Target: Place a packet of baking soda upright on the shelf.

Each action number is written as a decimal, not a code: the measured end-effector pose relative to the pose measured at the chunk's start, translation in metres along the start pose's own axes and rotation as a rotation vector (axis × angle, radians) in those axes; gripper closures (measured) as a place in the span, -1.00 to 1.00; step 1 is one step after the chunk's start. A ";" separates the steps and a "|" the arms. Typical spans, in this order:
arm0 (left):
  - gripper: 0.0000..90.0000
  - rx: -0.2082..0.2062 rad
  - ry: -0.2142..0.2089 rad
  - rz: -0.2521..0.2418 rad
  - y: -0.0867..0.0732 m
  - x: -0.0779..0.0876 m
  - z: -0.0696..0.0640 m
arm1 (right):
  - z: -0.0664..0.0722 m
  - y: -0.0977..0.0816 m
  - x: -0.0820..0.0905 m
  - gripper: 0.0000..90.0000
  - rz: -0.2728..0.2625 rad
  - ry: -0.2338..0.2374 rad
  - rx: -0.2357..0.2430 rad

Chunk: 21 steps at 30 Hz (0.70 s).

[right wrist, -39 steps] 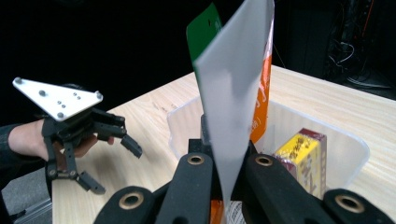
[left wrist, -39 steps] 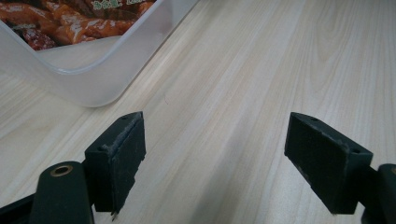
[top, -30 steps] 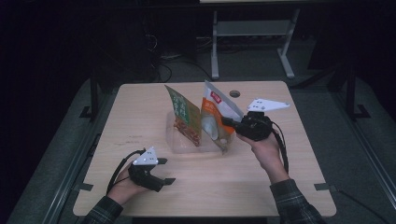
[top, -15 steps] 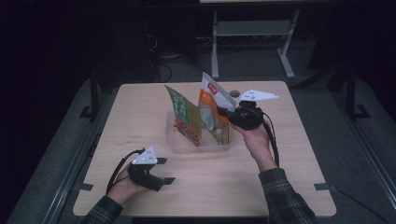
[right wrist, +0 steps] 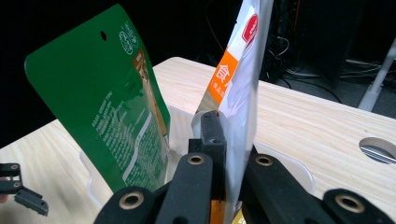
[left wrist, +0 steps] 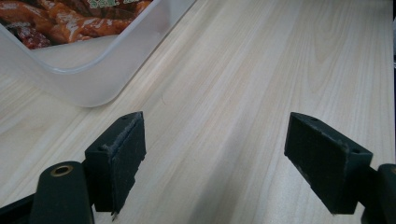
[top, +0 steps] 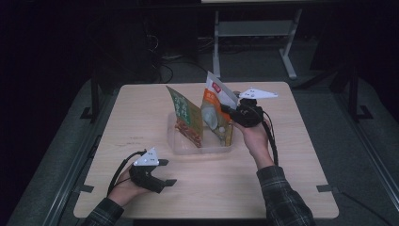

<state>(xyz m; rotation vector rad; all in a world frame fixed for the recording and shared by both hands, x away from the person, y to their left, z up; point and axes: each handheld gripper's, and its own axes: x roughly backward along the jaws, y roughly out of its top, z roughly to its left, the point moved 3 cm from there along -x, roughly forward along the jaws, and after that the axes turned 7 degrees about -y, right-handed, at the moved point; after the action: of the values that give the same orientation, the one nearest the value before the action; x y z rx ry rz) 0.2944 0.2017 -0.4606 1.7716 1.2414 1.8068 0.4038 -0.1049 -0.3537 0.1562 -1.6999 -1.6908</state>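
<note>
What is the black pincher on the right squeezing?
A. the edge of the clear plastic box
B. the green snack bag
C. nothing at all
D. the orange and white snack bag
D: in the right gripper view, the right gripper has its black jaws shut on the orange and white snack bag, while the green snack bag stands free beside it in the clear plastic box.

Two pouches (top: 188, 117) (top: 218, 110), one clear bin (top: 201, 146), two claws (top: 162, 173) (top: 227, 109)

green pouch (right wrist: 116, 121), orange-white pouch (right wrist: 243, 79)
</note>
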 end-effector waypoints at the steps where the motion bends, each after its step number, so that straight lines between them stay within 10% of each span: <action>1: -0.55 -0.001 -0.001 0.001 0.000 0.000 0.000 | 0.001 -0.001 -0.001 1.00 0.000 -0.001 -0.007; 21: -0.55 -0.007 -0.003 0.006 0.000 -0.001 0.000 | 0.010 -0.024 -0.016 1.00 0.068 -0.013 0.044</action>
<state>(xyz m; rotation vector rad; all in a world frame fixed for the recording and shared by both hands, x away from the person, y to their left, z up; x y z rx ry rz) 0.2943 0.2007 -0.4615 1.7752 1.2288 1.8084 0.4007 -0.0908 -0.3809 0.1066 -1.7335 -1.6089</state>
